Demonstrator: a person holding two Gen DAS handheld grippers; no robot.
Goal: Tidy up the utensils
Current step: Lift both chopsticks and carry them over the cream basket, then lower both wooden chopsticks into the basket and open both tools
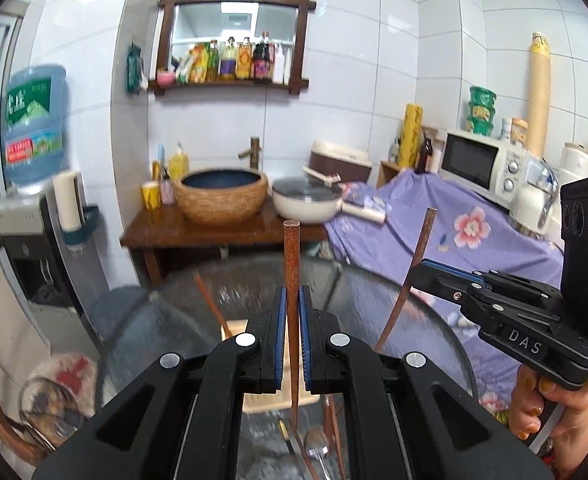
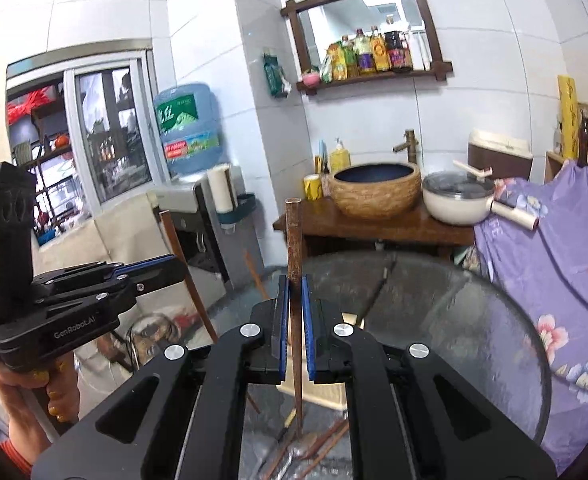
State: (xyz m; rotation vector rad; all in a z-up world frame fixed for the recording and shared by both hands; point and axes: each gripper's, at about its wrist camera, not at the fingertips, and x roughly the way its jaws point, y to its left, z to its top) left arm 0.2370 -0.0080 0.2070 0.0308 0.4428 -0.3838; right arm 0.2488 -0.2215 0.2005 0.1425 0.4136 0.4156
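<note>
Left gripper (image 1: 292, 300) clamped on an upright chopstick (image 1: 292, 280); right gripper (image 2: 295, 292) likewise on another chopstick (image 2: 294, 240). Below, spoon (image 1: 315, 442) and loose chopsticks (image 2: 325, 440) on the glass table (image 2: 473, 320). Beyond, basin (image 1: 222, 196), pan (image 1: 305, 200).

Upright chopstick (image 2: 294, 264) between right tongs (image 2: 294, 292)

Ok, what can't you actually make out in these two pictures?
- Left wrist view: the lower end of the chopstick in the left tongs is hidden behind the tongs' body.
- Same view: the loose utensils on the glass table are blurred and partly covered; no count possible.
- Right wrist view: the wooden holder is mostly hidden behind the right tongs.
</note>
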